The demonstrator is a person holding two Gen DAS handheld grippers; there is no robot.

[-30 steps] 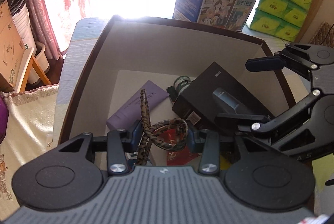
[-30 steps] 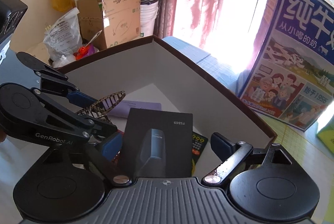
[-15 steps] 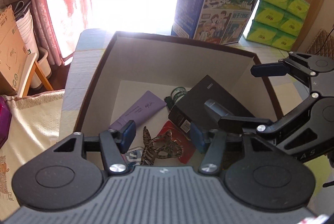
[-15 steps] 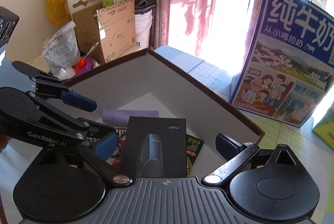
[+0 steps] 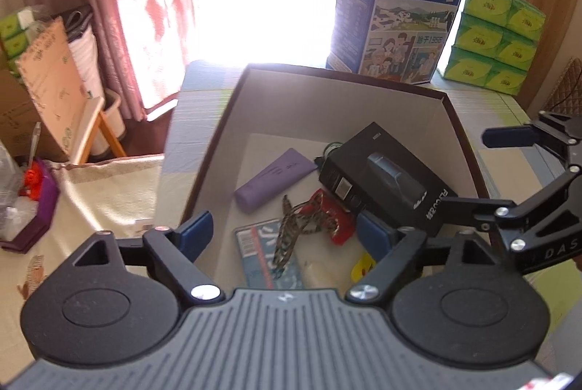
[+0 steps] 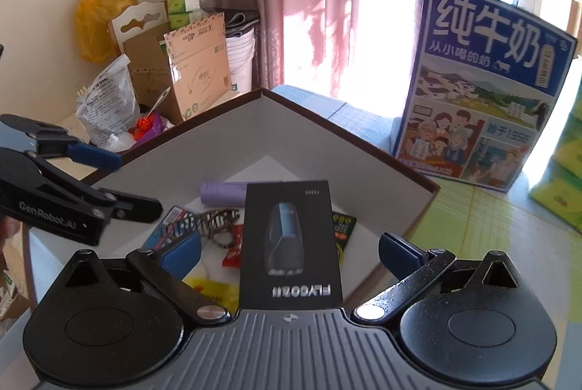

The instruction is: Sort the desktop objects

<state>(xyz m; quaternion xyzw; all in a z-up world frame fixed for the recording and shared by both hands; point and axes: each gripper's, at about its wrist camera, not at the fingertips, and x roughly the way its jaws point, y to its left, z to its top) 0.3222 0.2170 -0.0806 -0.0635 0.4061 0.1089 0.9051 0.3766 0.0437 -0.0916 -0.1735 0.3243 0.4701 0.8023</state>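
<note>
An open brown-rimmed box [image 5: 447, 99] with white walls [image 6: 262, 91] holds the sorted objects. Inside lie a black FLYCO shaver box [image 5: 389, 175] [image 6: 291, 241], a purple tube [image 5: 274, 179] [image 6: 232, 189], a leopard-print hair band [image 5: 294, 226] [image 6: 214, 226], a red packet [image 5: 340, 226], a blue-white pack [image 5: 262, 255] and yellow wrappers [image 6: 211, 288]. My left gripper [image 5: 287, 231] is open and empty above the box, over the hair band. My right gripper [image 6: 291, 248] is open and empty above the black box.
A blue milk carton [image 5: 396, 11] [image 6: 483, 84] stands behind the box. Green tissue packs [image 5: 494, 37] are stacked at the far right. Cardboard boxes [image 6: 189, 70], bags and pink curtains [image 5: 120, 0] fill the left side, off the table.
My left gripper opened and let the hair band drop into the box, then drew back and up. My right gripper also rose and pulled back, still open.
</note>
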